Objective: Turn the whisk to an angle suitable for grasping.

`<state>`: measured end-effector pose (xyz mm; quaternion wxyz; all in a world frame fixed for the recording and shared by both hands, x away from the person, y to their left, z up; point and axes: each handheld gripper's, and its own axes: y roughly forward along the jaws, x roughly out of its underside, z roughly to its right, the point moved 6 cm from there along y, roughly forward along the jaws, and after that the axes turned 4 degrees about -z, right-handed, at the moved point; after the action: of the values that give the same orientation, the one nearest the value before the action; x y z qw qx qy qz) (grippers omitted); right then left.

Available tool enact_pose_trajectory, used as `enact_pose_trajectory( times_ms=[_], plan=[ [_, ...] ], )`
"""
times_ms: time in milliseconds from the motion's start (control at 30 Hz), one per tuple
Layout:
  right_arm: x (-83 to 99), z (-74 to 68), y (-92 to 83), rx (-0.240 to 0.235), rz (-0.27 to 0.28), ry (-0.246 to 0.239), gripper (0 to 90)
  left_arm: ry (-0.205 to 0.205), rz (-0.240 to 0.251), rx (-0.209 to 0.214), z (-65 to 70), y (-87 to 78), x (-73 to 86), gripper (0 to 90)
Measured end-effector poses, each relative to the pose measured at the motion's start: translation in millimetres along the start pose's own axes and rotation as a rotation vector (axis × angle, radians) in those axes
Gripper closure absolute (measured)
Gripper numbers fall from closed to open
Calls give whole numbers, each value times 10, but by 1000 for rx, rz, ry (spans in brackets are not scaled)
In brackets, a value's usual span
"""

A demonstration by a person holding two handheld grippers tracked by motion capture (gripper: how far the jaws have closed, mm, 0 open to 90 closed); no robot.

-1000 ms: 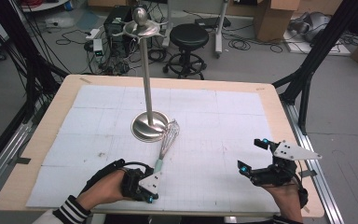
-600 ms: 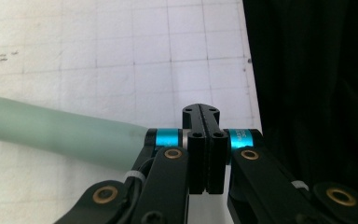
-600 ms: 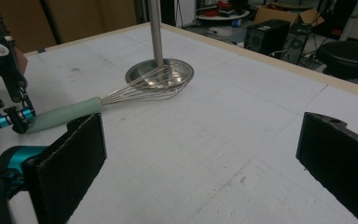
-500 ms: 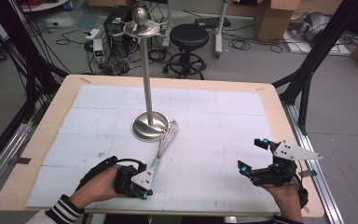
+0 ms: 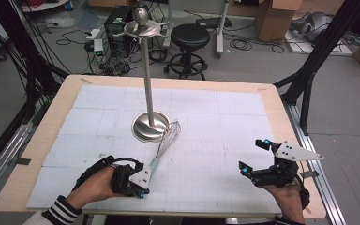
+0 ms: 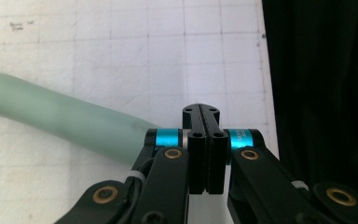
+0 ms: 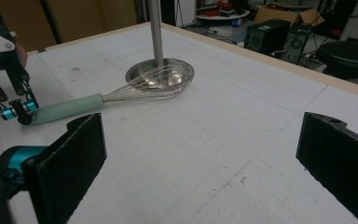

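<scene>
**Left gripper at the whisk's handle end, nothing gripped yet**

Nearest the person, the left gripper (image 6: pixel 201 112) sits with its jaws pressed together and nothing between them, its tip just beside the butt end of the whisk (image 5: pixel 161 146). In the left gripper view the pale green handle lies to one side of the shut jaws; whether it touches them is hard to tell. The right gripper (image 5: pixel 254 156) rests well apart on the white mat (image 5: pixel 215 122), jaws wide apart and empty. Farther out, the whisk lies flat, its wire head against the base of the steel stand (image 5: pixel 146 89).

The step in hand looks like the approach to a pickup. The next move calls for opening the jaws, straddling the handle, then closing.
</scene>
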<state>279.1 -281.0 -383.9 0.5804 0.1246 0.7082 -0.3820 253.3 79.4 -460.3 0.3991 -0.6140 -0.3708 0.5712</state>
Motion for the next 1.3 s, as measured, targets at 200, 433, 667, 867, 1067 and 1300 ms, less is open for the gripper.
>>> enact_pose_trajectory(
  times_ms=[200,433,667,867,1067,1300],
  plan=[
    [-1,4,-1,1,2,-2,5,-28,-24,-25,-46,-46,111,897],
    [1,4,6,0,0,-2,5,-59,-35,-49,-110,-95,223,897],
    [7,4,7,-2,-2,1,5,-92,-53,-83,-184,-152,347,897],
    [8,7,0,1,-2,3,5,-130,-72,-109,-254,-212,485,897],
    [9,2,12,-1,-6,-2,5,-173,-87,-134,-347,-269,623,897],
    [12,1,16,1,-6,2,5,-219,-94,-155,-450,-319,758,897]
  ],
)
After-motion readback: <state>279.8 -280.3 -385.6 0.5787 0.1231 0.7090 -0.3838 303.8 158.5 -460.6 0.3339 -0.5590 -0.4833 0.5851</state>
